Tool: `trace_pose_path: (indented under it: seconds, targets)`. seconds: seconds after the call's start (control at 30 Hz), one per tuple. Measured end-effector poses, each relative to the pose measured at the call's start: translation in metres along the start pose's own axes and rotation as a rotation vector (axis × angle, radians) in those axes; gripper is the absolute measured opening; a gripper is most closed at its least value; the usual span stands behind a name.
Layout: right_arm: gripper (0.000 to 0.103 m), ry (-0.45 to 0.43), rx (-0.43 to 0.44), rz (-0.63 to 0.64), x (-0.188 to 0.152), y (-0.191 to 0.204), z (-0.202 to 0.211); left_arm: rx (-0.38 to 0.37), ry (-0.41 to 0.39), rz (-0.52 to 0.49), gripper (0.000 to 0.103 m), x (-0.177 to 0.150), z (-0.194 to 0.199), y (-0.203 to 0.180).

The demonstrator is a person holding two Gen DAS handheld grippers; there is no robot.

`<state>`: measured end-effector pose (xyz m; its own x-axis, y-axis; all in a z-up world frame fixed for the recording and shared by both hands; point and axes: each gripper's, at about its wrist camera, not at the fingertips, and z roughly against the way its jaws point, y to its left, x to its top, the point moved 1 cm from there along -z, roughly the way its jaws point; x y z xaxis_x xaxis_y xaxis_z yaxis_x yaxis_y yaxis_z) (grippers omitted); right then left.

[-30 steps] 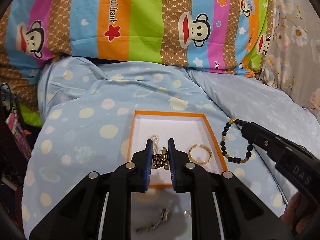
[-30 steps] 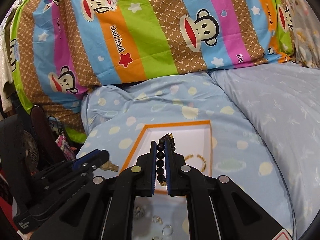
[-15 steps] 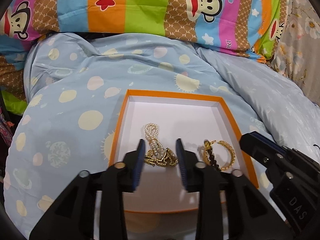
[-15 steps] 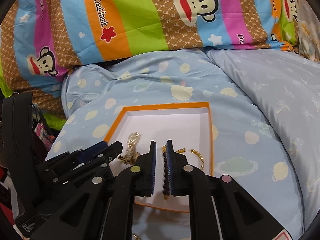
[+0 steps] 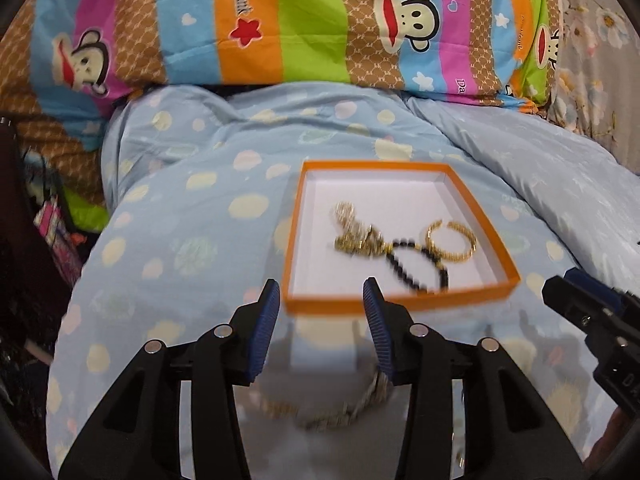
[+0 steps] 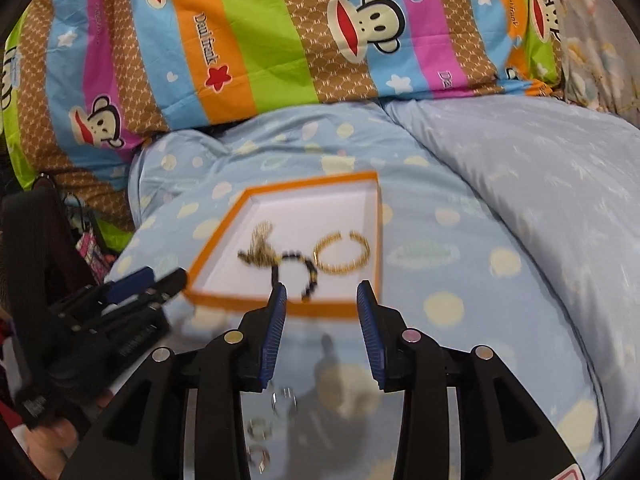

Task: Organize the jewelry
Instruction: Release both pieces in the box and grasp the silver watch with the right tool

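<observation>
Left gripper [image 5: 320, 294] and right gripper [image 6: 321, 297], jaws opening and nothing between them, are hovering at the near rim of the orange box [image 5: 400, 304]. Inside are lying a pearl-and-gold chain [image 5: 352, 236], a black bead bracelet [image 5: 416, 268] and a gold bangle [image 5: 452, 240]. Loose chain [image 5: 344, 412] and rings [image 6: 280, 404] are waiting on the bedsheet [image 5: 180, 260]; judged best: descend spread, pinch one piece.

Below the left tongs [image 5: 320, 300], a blurred gold chain [image 5: 340, 414] lies partly hidden behind their black arms. Under the right tongs [image 6: 322, 300], small rings [image 6: 260, 428] smear beyond telling; a hand [image 6: 48, 444] is cut off at the corner.
</observation>
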<state>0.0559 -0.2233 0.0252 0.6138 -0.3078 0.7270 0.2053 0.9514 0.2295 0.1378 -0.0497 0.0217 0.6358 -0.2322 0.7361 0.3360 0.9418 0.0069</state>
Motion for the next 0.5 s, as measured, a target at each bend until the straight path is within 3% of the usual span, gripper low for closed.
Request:
trace_pose_path:
  seconds: [0.3, 0.5]
  targets:
    - [0.036, 0.108, 0.018, -0.011, -0.064, 0.002, 0.001, 0.021, 0.054, 0.106, 0.042, -0.071, 0.029, 0.031]
    - [0.036, 0.125, 0.018, -0.003, -0.072, 0.009, -0.003, 0.010, 0.062, 0.132, 0.042, -0.089, 0.037, 0.037]
